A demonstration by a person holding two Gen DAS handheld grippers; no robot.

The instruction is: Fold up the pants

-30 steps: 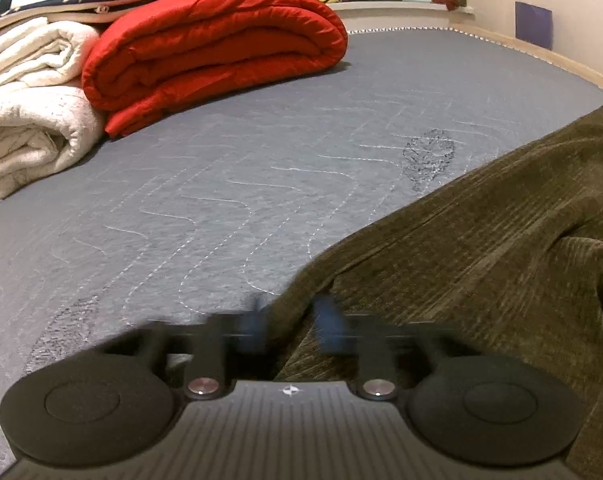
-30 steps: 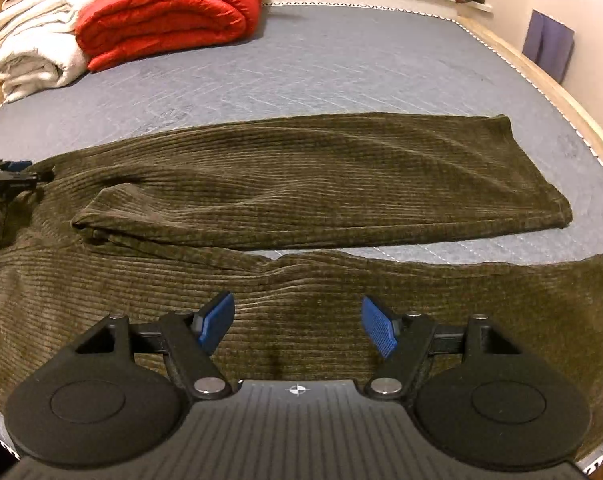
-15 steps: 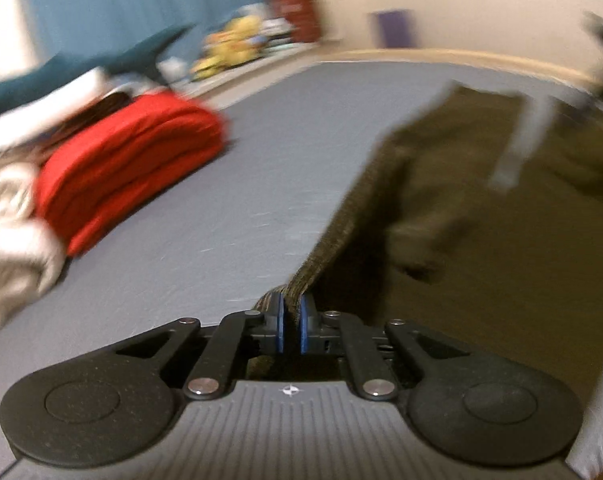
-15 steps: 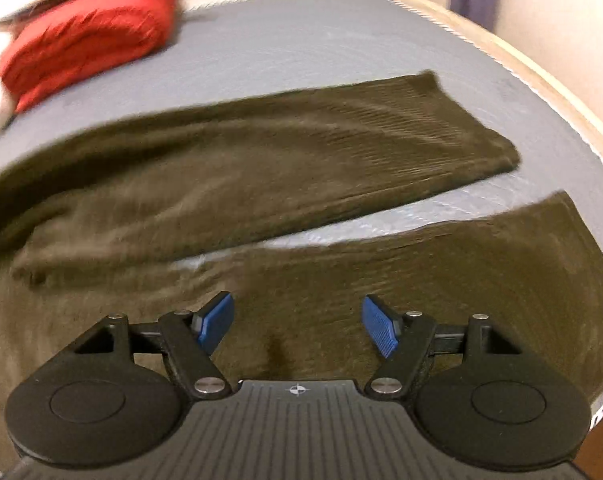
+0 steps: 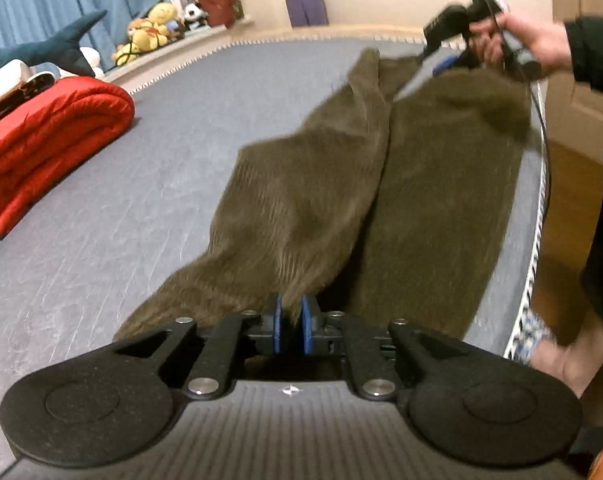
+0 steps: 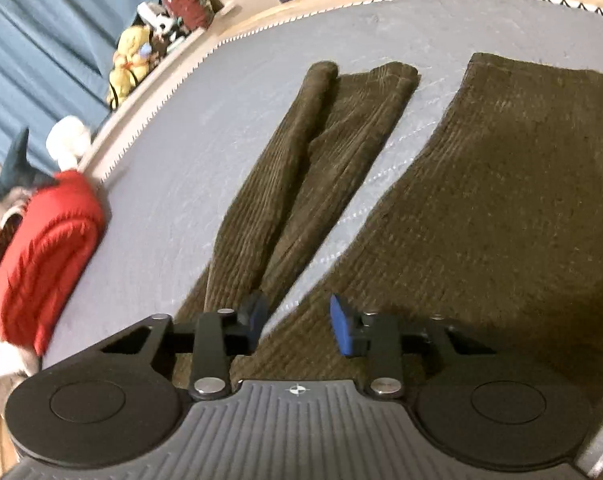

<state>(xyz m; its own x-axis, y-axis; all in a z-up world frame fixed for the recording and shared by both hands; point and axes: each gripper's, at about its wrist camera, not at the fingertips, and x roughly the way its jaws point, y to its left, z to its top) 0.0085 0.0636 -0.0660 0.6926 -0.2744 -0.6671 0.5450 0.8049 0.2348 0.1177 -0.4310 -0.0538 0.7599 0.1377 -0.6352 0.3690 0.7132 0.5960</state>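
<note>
Since one second ago, the left claw [image 5: 289, 326] has closed on the near end of the pants [image 5: 341, 200] and lifted it, while before its fingers were apart and low at the edge of the fabric. Its two blue pads stand almost together, with the brown ribbed cloth pinched between them. From this pinch the pants stretch away over the grey bed [image 5: 121, 208], and one leg is folded along its length, so it makes a long ridge.

At the far right of the left wrist view, the person's right hand [image 5: 537, 42] holds the right claw [image 6: 297, 320] just above the far end of the pants. This part is blurred, so it may be touching the cloth or only be near it. In the right wrist view its blue fingers are spread apart with nothing between them, above the gap that divides the two legs. The narrower leg [image 6: 301, 176] lies on the left, and the wide leg [image 6: 501, 208] on the right.

A red folded blanket [image 5: 41, 136] rests on the left side of the bed, well apart from the pants. Plush toys [image 5: 149, 32] sit on the far ledge.
</note>
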